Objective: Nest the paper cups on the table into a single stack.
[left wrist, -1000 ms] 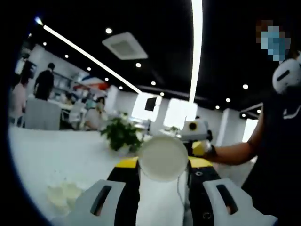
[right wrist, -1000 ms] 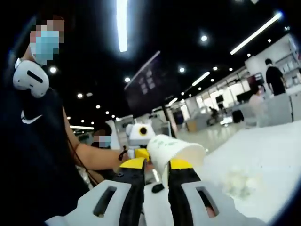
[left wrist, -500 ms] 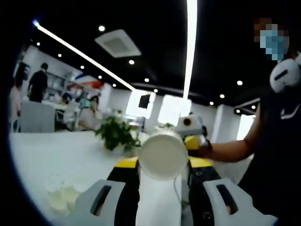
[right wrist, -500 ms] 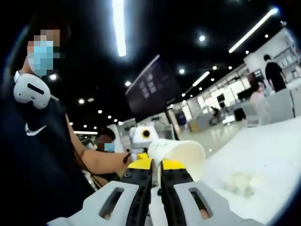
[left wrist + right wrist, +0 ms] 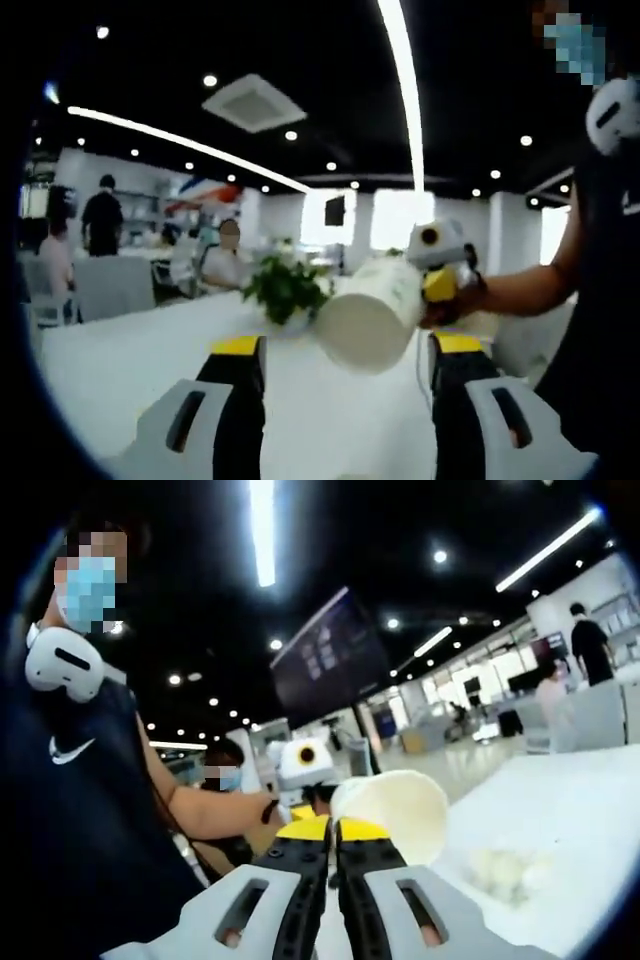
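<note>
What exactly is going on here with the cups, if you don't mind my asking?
A person is working with a handheld gripper in each hand. The right gripper is shut on the rim of a white paper cup, holding it on its side above the white table. In the left gripper view the same cup's base faces the left gripper, whose fingers stand wide open with the cup between them in the picture. A blurred pale shape that may be more cups lies on the table.

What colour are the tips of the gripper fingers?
Yellow tips on black fingers, seen best in the left gripper view, flanking the white paper cup.
</note>
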A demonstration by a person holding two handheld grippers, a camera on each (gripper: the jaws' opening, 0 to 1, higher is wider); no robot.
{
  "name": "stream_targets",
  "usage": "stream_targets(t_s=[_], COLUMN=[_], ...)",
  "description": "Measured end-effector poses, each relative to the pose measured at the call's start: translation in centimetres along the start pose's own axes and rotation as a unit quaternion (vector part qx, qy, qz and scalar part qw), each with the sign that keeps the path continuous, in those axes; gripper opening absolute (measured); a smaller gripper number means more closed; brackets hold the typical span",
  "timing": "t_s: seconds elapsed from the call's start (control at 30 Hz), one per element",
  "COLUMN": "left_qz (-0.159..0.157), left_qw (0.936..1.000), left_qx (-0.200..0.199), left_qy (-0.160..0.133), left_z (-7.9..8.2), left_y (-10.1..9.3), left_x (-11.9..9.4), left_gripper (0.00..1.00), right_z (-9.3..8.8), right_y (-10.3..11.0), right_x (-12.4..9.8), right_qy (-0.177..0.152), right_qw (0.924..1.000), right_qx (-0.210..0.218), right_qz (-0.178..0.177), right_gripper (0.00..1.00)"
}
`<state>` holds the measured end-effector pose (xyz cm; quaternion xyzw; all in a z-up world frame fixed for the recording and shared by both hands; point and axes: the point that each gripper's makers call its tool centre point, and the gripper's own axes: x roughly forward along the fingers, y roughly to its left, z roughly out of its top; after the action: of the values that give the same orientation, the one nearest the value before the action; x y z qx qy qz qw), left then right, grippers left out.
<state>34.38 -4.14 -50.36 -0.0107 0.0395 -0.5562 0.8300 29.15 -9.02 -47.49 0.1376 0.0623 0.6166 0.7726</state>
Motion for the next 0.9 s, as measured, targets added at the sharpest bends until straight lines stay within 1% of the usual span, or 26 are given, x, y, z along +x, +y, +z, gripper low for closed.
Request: stream_targets(t_s=[0.07,0.17,0.23,0.27,0.33,0.37,0.4,0.43,0.47,0.5,0.53,0.57,0.6,0.63,0.67,0.7,0.73,0.77,0.8,0.9], left_qz=[0.013,0.042,0.075,0.089,0.111,0.130,0.138,0.148,0.157,0.165,0.165,0.171,0.174,0.180,0.185,0.192,0.197,0.200,0.201,0.207], left_qw=[0.9999,0.9991,0.9962,0.9942,0.9905,0.9875,0.9859,0.9844,0.9828,0.9812,0.9812,0.9799,0.9793,0.9776,0.9762,0.9741,0.9722,0.9711,0.9713,0.9710], left_qx=[0.001,0.008,0.028,0.031,0.024,0.015,0.004,-0.014,-0.023,-0.024,-0.019,-0.017,-0.015,-0.010,-0.003,0.008,0.020,0.022,0.015,-0.004], left_qy=[0.003,0.009,0.034,0.052,0.077,0.089,0.094,0.095,0.095,0.098,0.098,0.101,0.103,0.109,0.113,0.120,0.125,0.128,0.127,0.119], left_z=[-0.2,-0.4,-1.1,-1.6,-2.4,-2.7,-3.0,-3.3,-3.5,-3.9,-4.2,-4.6,-4.8,-5.2,-5.4,-5.6,-5.9,-6.2,-6.3,-6.7], left_y=[0.6,1.7,3.0,3.4,4.1,4.6,4.8,5.2,5.5,5.8,5.8,5.9,5.8,5.9,6.1,6.3,6.5,6.6,6.5,6.5], left_x=[-0.2,-0.6,-1.1,-1.3,-1.6,-2.0,-2.2,-2.5,-2.7,-3.1,-3.2,-3.5,-3.8,-4.1,-4.3,-4.6,-4.9,-5.1,-5.3,-5.9], left_gripper=[0.77,0.84,0.89,0.92,0.93,0.93,0.94,0.98,0.99,0.99,0.99,0.99,0.99,0.99,0.99,0.99,0.99,0.99,0.99,0.99], right_z=[0.0,-0.3,-0.5,-0.5,-0.4,-0.3,-0.3,-0.3,-0.3,-0.5,-0.5,-0.6,-0.7,-1.0,-1.5,-2.1,-2.4,-2.7,-3.2,-3.9], right_y=[0.0,-0.2,-0.5,-0.6,-0.6,-0.7,-0.7,-0.9,-1.1,-1.3,-1.4,-1.6,-1.7,-1.8,-2.1,-2.7,-3.0,-3.2,-3.4,-3.7], right_x=[0.1,0.3,0.3,0.4,0.5,0.6,0.6,0.7,0.7,0.8,0.9,0.9,1.0,1.2,1.1,1.1,1.2,1.3,1.3,1.5], right_qy=[0.004,0.021,0.035,0.044,0.055,0.060,0.067,0.078,0.089,0.107,0.116,0.133,0.143,0.162,0.183,0.210,0.222,0.235,0.253,0.288], right_qw=[1.0000,0.9997,0.9991,0.9984,0.9972,0.9967,0.9961,0.9947,0.9931,0.9901,0.9882,0.9850,0.9830,0.9795,0.9759,0.9689,0.9643,0.9602,0.9546,0.9418], right_qx=[-0.002,-0.012,-0.019,-0.027,-0.043,-0.046,-0.051,-0.059,-0.067,-0.081,-0.090,-0.099,-0.104,-0.109,-0.103,-0.106,-0.116,-0.124,-0.126,-0.145], right_qz=[-0.001,-0.009,-0.018,-0.023,-0.026,-0.027,-0.029,-0.032,-0.036,-0.043,-0.045,-0.048,-0.049,-0.050,-0.059,-0.077,-0.084,-0.088,-0.093,-0.096], right_gripper=[0.00,0.00,0.00,0.00,0.00,0.00,0.00,0.00,0.00,0.00,0.00,0.00,0.00,0.00,0.00,0.00,0.00,0.00,0.00,0.00])
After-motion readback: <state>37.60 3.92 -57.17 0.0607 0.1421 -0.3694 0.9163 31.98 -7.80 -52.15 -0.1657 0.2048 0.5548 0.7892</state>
